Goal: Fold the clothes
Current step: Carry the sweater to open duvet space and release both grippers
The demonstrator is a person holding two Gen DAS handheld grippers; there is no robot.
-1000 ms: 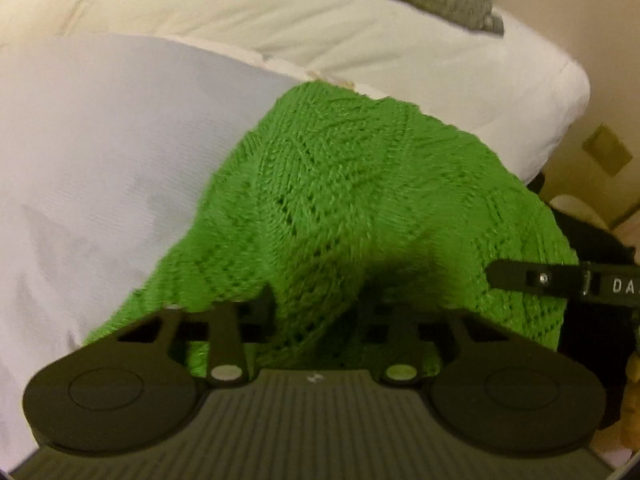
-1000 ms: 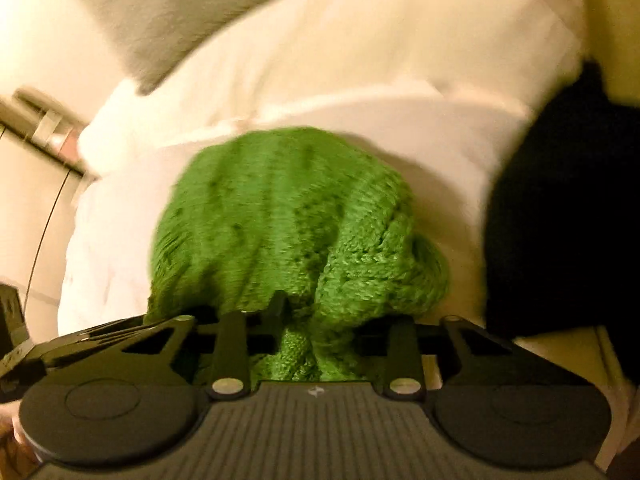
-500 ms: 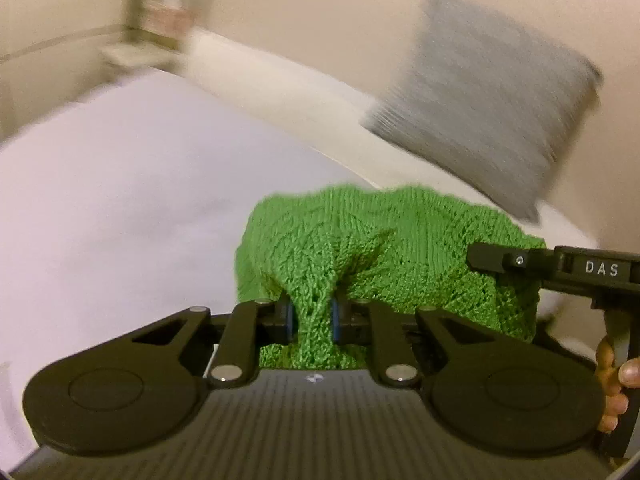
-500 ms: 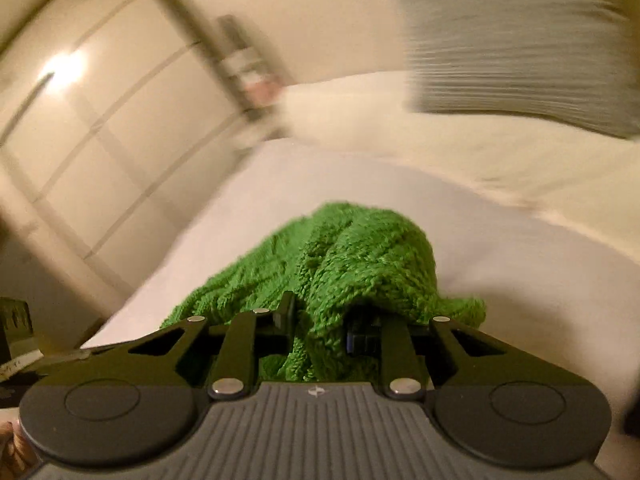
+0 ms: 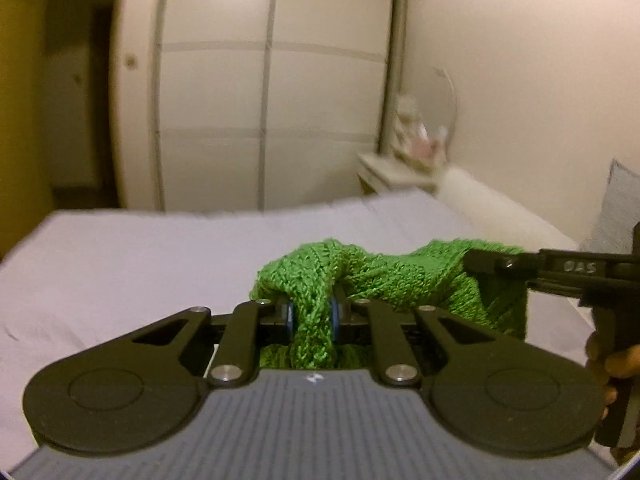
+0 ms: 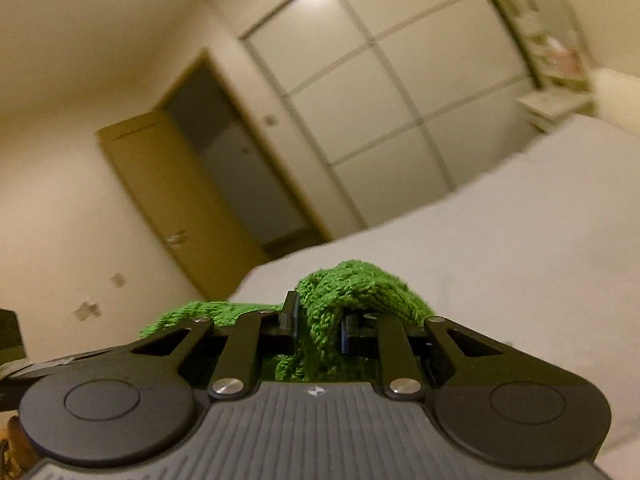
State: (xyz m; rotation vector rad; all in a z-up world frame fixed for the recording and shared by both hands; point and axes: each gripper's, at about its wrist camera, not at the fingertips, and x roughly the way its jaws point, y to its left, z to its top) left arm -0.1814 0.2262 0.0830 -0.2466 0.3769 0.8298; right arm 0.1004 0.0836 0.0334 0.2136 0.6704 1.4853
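A bright green knitted sweater (image 5: 400, 276) is held up over the white bed (image 5: 120, 272). My left gripper (image 5: 313, 314) is shut on a bunched edge of the sweater, with knit squeezed between its blue pads. My right gripper (image 6: 320, 326) is shut on another bunch of the same sweater (image 6: 352, 288). The right gripper also shows at the right edge of the left wrist view (image 5: 568, 276), held by a hand, with the sweater stretched between the two grippers. The rest of the garment hangs below, hidden by the gripper bodies.
A white sliding wardrobe (image 5: 272, 92) stands beyond the bed. A wooden door (image 6: 172, 200) is open at the left. A small white bedside shelf (image 5: 396, 168) with items sits by the wall. A grey pillow (image 5: 620, 208) lies at the right.
Both grippers closed on the sweater and lifted it off the bed. Both views swung up from the bedding and pillows toward the wardrobe and door.
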